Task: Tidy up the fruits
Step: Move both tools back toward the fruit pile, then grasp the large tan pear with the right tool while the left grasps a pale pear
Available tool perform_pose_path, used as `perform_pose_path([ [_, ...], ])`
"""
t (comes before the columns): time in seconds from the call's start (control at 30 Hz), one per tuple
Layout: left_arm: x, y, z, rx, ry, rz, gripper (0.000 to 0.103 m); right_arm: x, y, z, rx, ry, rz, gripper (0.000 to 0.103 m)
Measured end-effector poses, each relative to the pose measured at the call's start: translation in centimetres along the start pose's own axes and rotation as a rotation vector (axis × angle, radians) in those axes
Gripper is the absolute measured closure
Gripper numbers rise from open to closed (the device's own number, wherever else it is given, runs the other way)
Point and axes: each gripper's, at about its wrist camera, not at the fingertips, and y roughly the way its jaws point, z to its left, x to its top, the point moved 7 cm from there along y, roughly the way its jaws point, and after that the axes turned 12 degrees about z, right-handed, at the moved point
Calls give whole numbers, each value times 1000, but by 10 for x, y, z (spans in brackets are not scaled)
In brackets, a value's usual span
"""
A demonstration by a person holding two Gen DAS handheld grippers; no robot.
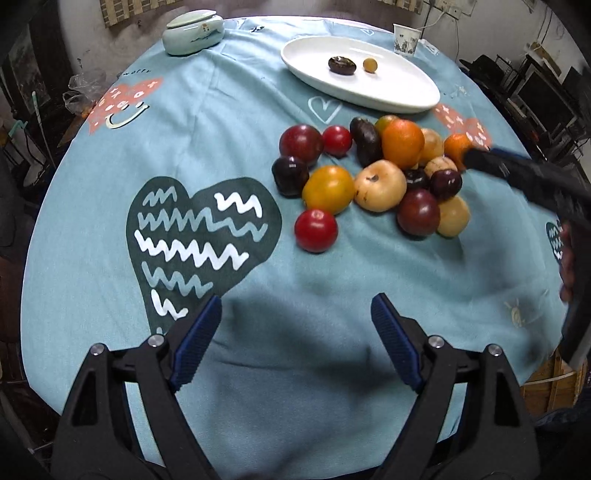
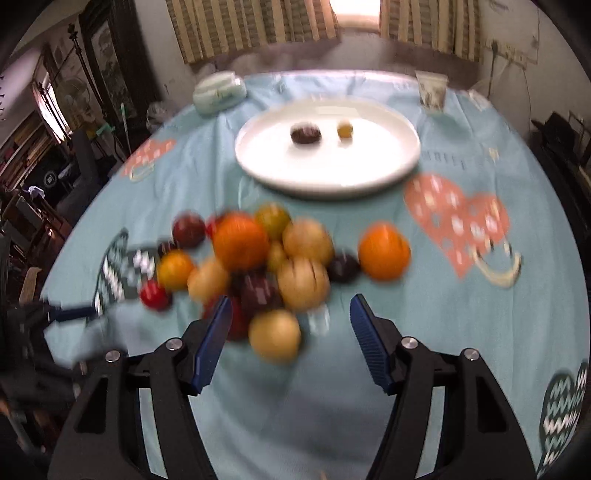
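Observation:
A pile of fruits (image 1: 376,173) lies on the blue tablecloth: red, dark purple, orange and pale yellow ones. The pile also shows, blurred, in the right wrist view (image 2: 266,266). A white oval plate (image 1: 399,88) behind it holds a dark fruit (image 1: 342,65) and a small yellow fruit (image 1: 369,65); the plate shows in the right wrist view too (image 2: 258,158). My left gripper (image 1: 296,319) is open and empty, well short of the pile. My right gripper (image 2: 290,314) is open, its fingers just before the nearest pale fruit (image 2: 275,334). An orange (image 2: 384,251) lies apart at the right.
A pale green lidded dish (image 1: 194,31) stands at the far left of the table and a paper cup (image 1: 405,38) at the far right. The round table's edge (image 1: 40,229) curves close on the left. Dark furniture surrounds the table.

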Motion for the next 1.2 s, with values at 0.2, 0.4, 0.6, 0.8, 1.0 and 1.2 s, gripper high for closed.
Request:
perform_pose_path([
  [0.2, 8, -6, -3, -5, 12, -10, 18, 55, 43, 29, -56, -58, 22, 36],
  [0.4, 16, -6, 7, -18, -18, -11, 17, 25, 46, 13, -64, -112, 73, 35],
  [0.6, 32, 3, -10, -45, 31, 4, 17, -41, 26, -53, -39, 57, 111, 28],
  [0.8, 51, 6, -65, -73, 188, -3, 17, -61, -10, -80, 3, 158, 46, 26],
  [1.0, 53, 17, -107, -80, 306, 23, 17, -99, -20, -92, -22, 180, 83, 26],
  [1.2, 50, 22, -100, -75, 258, 53, 17, -105, -12, -93, -14, 176, 76, 26],
])
